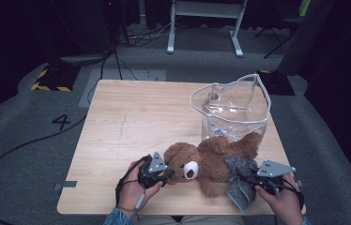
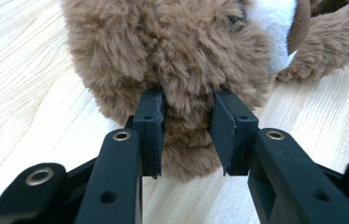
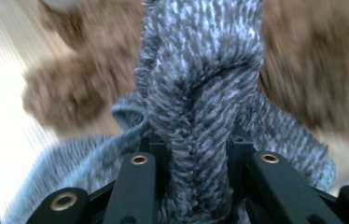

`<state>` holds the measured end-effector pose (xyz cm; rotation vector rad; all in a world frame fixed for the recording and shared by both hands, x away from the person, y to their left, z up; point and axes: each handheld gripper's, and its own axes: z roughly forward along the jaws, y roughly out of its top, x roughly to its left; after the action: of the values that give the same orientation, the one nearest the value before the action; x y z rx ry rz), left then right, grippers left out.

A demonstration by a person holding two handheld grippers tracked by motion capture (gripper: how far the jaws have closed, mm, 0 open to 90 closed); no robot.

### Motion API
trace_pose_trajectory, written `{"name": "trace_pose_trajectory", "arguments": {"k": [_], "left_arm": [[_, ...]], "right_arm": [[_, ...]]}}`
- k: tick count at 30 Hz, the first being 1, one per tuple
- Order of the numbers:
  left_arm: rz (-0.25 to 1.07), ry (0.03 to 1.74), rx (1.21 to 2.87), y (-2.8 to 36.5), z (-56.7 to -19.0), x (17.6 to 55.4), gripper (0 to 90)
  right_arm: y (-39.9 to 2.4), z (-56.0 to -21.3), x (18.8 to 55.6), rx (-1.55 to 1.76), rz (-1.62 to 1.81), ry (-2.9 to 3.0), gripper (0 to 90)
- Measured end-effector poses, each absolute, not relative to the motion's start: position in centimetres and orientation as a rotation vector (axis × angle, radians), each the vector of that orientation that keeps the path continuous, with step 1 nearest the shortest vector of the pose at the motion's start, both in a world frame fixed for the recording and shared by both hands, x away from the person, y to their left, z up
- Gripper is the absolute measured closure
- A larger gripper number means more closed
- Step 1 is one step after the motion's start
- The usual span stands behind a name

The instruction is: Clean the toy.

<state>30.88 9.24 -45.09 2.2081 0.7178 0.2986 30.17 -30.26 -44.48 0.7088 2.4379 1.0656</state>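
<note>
A brown teddy bear (image 1: 211, 161) lies on its back near the front of the wooden table (image 1: 131, 122), its white muzzle facing the front edge. My left gripper (image 1: 168, 176) is at the bear's head. In the left gripper view the bear (image 2: 172, 51) has a tuft of fur between the two pads of that gripper (image 2: 186, 121), and the fur touches both. My right gripper (image 1: 241, 177) is shut on a grey knit cloth (image 1: 241, 166) by the bear's lower body. In the right gripper view the cloth (image 3: 200, 70) rises in a bunched fold from that gripper (image 3: 196, 149), with the blurred bear (image 3: 312, 70) behind.
A clear plastic bag (image 1: 232, 110) stands open and upright just behind the bear, at the table's right. Bare wood stretches over the left and back of the table. On the floor beyond lie cables and a white desk frame (image 1: 206, 28).
</note>
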Motion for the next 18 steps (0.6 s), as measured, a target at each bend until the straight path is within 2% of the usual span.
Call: {"name": "trace_pose_trajectory", "arguments": {"k": [8,10,14,17,18], "left_arm": [[0.301,0.722,2.206,9.1,-45.0,30.8,64.9],[0.301,0.723,2.208,9.3,-45.1,30.9,64.5],[0.305,0.731,2.198,9.4,-45.1,30.9,63.8],[0.306,0.737,2.195,9.4,-45.0,30.8,62.8],[0.311,0.732,2.195,9.5,-45.0,30.8,62.8]], "right_arm": [[-33.6,-45.3,29.7,0.836,1.039,2.401,73.2],[-35.1,-45.6,30.1,0.86,0.842,2.397,73.2],[-37.1,-46.0,31.0,0.968,0.806,2.347,72.8],[-37.8,-45.9,31.4,1.002,0.824,2.325,71.2],[-38.1,-45.9,31.8,1.018,0.838,2.32,67.4]]}}
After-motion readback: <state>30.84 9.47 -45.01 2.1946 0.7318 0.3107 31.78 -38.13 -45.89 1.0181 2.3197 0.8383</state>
